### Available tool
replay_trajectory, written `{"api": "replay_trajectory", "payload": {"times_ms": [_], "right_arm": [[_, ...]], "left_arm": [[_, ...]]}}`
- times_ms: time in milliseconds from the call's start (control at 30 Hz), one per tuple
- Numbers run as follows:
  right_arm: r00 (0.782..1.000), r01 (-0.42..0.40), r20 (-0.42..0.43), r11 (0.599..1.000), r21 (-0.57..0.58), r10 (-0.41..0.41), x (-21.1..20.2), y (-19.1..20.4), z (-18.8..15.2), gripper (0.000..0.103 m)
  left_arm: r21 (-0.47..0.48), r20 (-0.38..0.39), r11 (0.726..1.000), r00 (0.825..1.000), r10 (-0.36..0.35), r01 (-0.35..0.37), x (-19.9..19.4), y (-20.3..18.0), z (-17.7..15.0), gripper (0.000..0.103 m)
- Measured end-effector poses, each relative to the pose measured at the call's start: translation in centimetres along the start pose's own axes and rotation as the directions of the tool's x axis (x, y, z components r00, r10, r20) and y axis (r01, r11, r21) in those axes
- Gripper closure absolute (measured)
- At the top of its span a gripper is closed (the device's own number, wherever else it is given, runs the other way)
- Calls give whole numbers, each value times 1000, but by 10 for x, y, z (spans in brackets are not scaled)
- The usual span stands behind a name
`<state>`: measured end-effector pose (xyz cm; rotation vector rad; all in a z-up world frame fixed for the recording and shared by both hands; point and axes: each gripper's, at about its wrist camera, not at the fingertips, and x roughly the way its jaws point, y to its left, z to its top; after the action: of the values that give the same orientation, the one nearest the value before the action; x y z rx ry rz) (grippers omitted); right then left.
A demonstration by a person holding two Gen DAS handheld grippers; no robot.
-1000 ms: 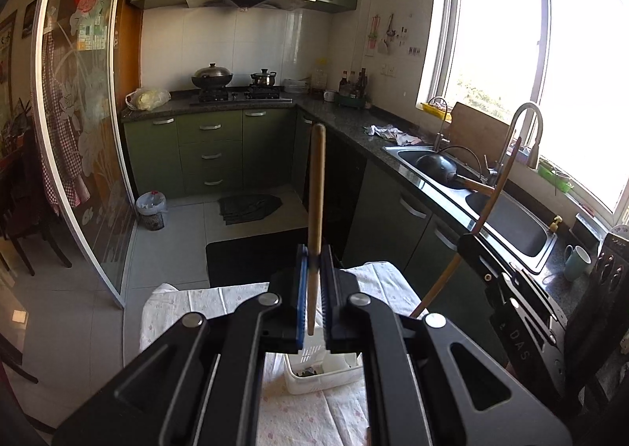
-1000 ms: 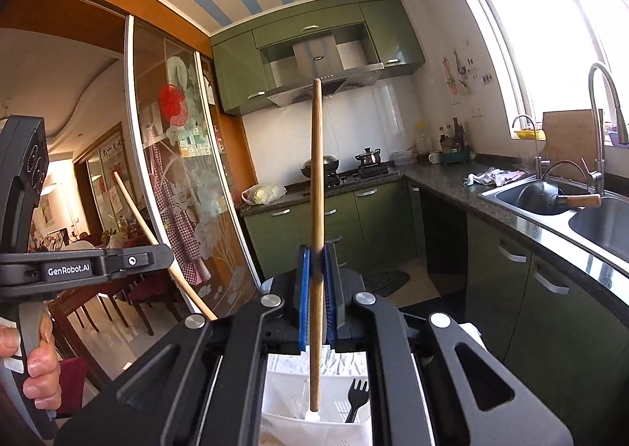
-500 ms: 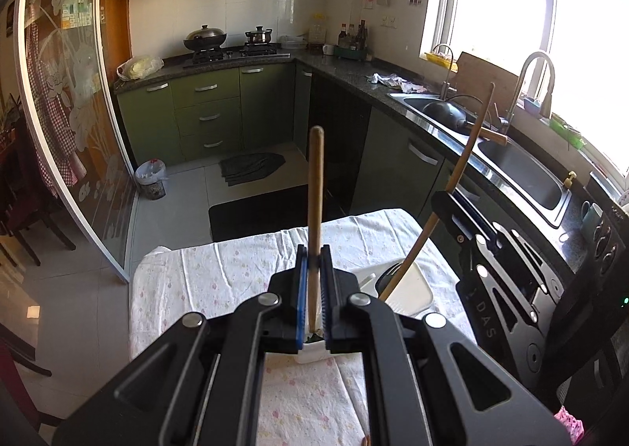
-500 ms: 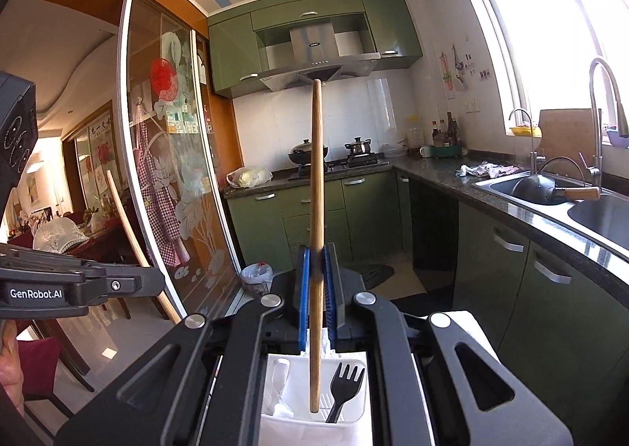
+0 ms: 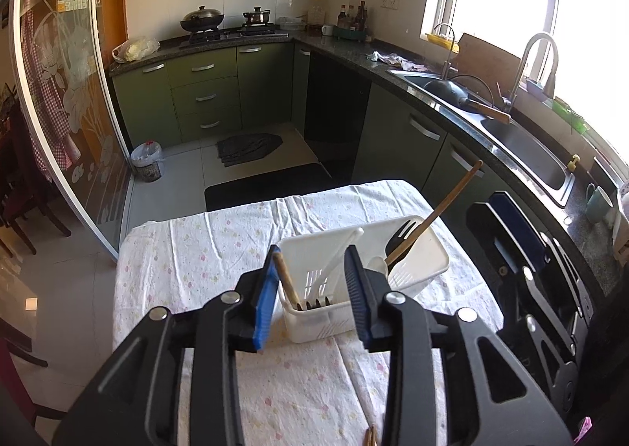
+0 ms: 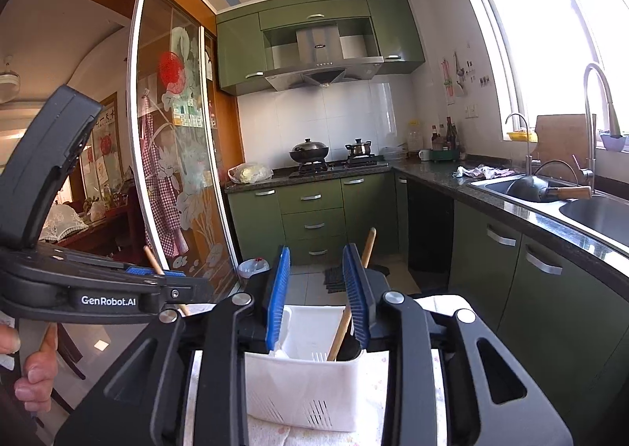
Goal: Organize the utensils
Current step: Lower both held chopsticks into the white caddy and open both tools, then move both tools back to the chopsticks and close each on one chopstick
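Note:
A white utensil basket (image 5: 326,312) stands on the cloth-covered table (image 5: 196,249). My left gripper (image 5: 310,253) hangs over its near end with its jaws opening. A wooden stick (image 5: 286,281) stands in the basket between them, leaning on the left pad, and neither pad presses on it. A second wooden stick (image 5: 436,210) leans in the far end beside a black fork (image 5: 397,237). My right gripper (image 6: 317,249) is over the basket (image 6: 306,387) with its jaws opening, and that stick (image 6: 367,249) rests loose by the right pad.
The right gripper (image 5: 507,233) shows at the right of the left wrist view. A hand (image 6: 35,367) holds the left gripper (image 6: 153,272). The counter with a sink (image 5: 523,147) runs along the right. A glass sliding door (image 5: 67,92) stands at the left. Chopstick tips (image 5: 371,440) lie at the table's near edge.
Both grippers came down to the basket. Each was shut on an upright wooden stick; both jaws have spread, and the sticks now stand loose in the basket.

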<state>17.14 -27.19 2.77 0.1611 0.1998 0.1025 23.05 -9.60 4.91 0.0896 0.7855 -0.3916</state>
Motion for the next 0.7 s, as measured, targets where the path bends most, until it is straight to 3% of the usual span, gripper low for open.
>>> {"api": "replay_trajectory", "payload": {"times_ms": [233,333,400,467,500,567,667,700], "right_arm": [[1000,-1,-16,1000,24,1,-65,-2,-2,64],[993,-6,-119,999,32,10,-83,-3,-5,56],[966,-23,-256,999,38,32,-87,-5,-12,44],[910,-28,-412,998,62,51,-86,-9,-26,41],[869,-34,-491,997,75,66,-84,-10,-36,40],[780,-27,-619,993,113,92,-80,-16,-60,40],[642,-7,-759,990,140,112,-74,-22,-92,45],[595,-1,-794,988,151,122,-71,-20,-103,52]], "left_arm": [[-20,67,1000,998,0,2,-36,2,1,58],[-20,98,1000,995,4,-2,-62,1,0,40],[-5,118,1000,993,2,-1,-82,-3,-10,36],[29,144,999,989,16,-21,-99,-10,-28,27],[41,149,999,989,23,-29,-105,-13,-41,18],[53,125,998,992,13,-20,-109,-19,-71,14],[63,-62,997,998,-33,37,-86,-26,-120,14],[61,-152,996,987,-49,59,-72,-28,-136,23]]}}
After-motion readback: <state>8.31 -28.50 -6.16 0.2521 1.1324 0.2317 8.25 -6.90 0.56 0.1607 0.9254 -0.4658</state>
